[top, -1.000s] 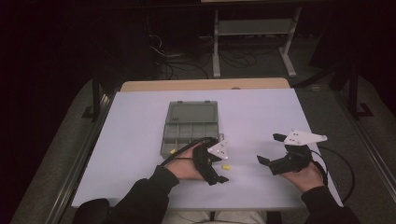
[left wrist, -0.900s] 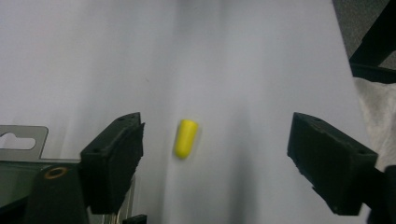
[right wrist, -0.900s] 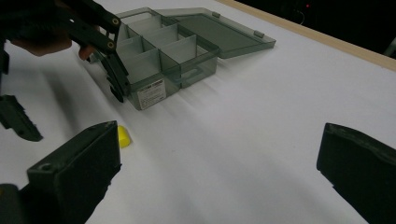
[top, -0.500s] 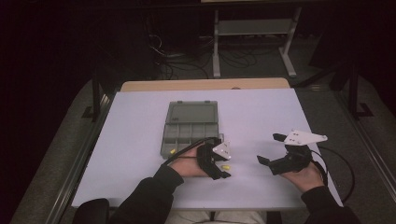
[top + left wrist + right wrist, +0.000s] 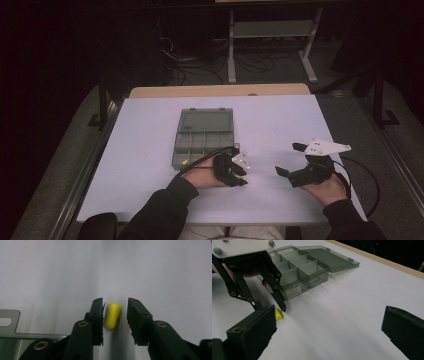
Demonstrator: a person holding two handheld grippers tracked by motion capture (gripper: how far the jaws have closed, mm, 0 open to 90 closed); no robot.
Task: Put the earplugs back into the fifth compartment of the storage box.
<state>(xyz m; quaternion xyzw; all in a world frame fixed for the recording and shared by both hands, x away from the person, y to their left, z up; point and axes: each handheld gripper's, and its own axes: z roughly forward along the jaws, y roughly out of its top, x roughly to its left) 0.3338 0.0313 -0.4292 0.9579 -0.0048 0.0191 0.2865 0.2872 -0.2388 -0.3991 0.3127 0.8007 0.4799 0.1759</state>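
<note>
Jaws of my left gripper (image 5: 115, 315) stand spread around a small yellow capsule (image 5: 111, 316) lying on the white table (image 5: 150, 270); it sits nearer one jaw, with a gap to the other. Behind those jaws stands the open grey compartment box (image 5: 304, 267), just beside them. My right gripper (image 5: 329, 327) hangs wide apart, holding nothing, bare tabletop ahead.

White table (image 5: 150, 145): organiser box (image 5: 204, 131), yellow piece (image 5: 111, 316)
</note>
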